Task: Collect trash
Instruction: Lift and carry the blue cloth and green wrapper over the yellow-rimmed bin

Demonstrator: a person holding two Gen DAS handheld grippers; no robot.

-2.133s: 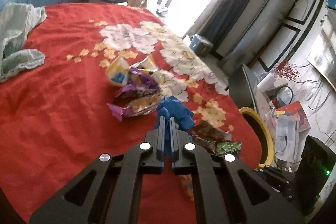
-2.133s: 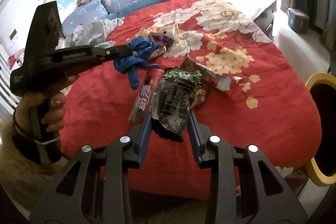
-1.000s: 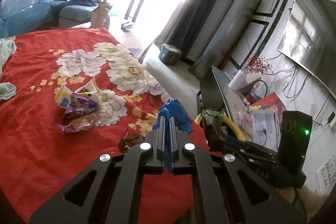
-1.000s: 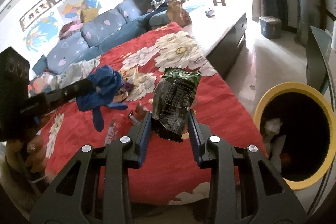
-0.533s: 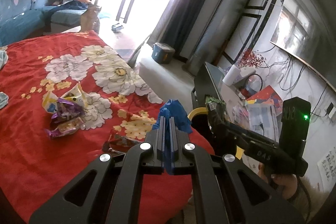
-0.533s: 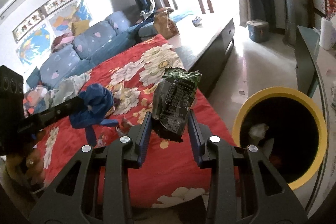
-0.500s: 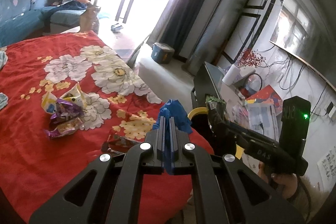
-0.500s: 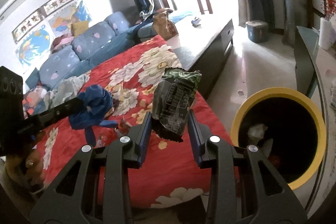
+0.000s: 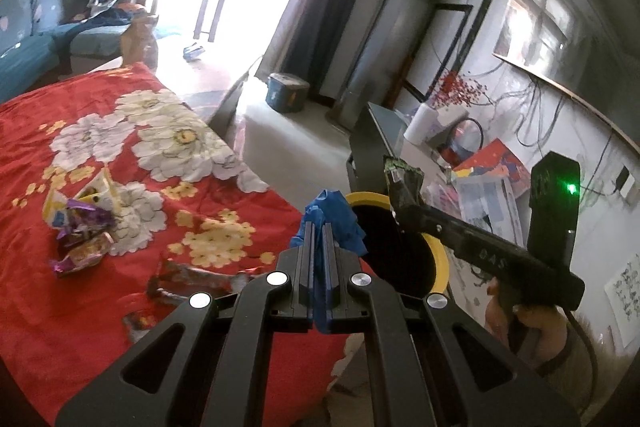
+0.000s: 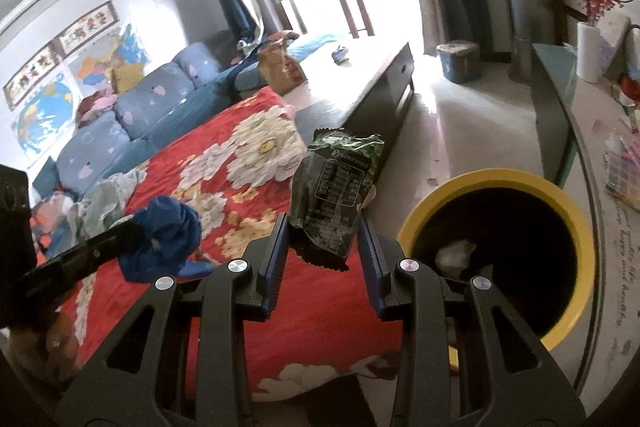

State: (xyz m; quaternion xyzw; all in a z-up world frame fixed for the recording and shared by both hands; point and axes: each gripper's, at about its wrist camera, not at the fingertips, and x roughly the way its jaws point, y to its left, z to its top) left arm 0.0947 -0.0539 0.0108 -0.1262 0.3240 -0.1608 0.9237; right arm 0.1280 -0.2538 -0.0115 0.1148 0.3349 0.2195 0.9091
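My left gripper (image 9: 316, 227) is shut on a crumpled blue glove (image 9: 334, 217), held in the air beside the bed's corner; the glove also shows in the right wrist view (image 10: 164, 233). My right gripper (image 10: 323, 223) is shut on a dark green snack packet (image 10: 336, 187), held up just left of the yellow-rimmed bin (image 10: 492, 179). In the left wrist view the packet (image 9: 402, 181) hangs over the bin (image 9: 436, 255). Some white trash lies inside the bin.
A red flowered blanket (image 9: 100, 131) covers the bed, with purple and yellow wrappers (image 9: 80, 227) and a brown wrapper (image 9: 192, 277) on it. A dark glass desk (image 10: 560, 131) stands behind the bin. A blue sofa (image 10: 140, 115) is at the back.
Both grippers have swung from over the bed toward the bin, carrying the glove and the packet. The bin now looks larger and closer in the right wrist view.
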